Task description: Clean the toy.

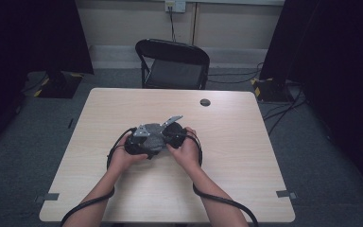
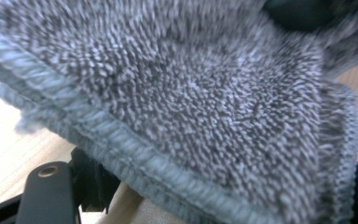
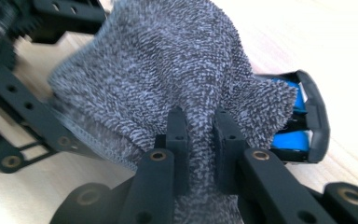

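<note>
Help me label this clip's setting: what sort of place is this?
Probably a lab or recording room, not a home: a bare wooden table on grey carpet, a black folding chair, dark curtains at both sides and cables on the floor.

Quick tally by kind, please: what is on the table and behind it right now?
Grey terry cloth: 1, pinched by the right gripper
Grippers: 2, counting the left gripper
Table: 1
Black folding chair behind the table: 1
Total: 5

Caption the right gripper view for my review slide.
Right gripper jaws pinching a grey towel above the wooden table.
</note>
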The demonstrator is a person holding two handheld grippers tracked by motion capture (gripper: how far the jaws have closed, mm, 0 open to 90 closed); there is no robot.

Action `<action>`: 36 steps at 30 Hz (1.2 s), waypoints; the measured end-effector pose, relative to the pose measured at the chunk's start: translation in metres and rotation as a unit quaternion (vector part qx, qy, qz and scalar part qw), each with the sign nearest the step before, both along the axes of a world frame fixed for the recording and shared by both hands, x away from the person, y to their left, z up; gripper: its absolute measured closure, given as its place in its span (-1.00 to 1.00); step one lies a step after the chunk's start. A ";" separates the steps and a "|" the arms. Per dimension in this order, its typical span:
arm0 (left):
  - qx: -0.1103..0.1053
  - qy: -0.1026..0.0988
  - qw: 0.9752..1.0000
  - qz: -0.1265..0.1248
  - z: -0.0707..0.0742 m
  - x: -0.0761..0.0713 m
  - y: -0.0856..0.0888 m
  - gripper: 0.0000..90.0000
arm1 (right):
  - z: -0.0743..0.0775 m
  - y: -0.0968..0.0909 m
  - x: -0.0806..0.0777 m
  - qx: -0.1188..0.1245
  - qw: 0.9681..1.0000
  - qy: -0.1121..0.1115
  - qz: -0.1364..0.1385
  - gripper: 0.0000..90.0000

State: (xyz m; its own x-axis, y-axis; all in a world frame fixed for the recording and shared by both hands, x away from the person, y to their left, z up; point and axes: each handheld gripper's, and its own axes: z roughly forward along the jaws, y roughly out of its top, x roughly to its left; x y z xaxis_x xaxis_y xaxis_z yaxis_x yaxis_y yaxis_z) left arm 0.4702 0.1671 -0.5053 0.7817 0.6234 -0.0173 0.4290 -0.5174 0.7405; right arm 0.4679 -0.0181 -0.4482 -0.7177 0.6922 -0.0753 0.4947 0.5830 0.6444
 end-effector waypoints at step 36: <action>-0.003 0.003 1.000 0.001 0.000 0.000 0.000 -0.49 | 0.000 -0.066 0.035 -0.018 0.996 0.000 -0.092 0.76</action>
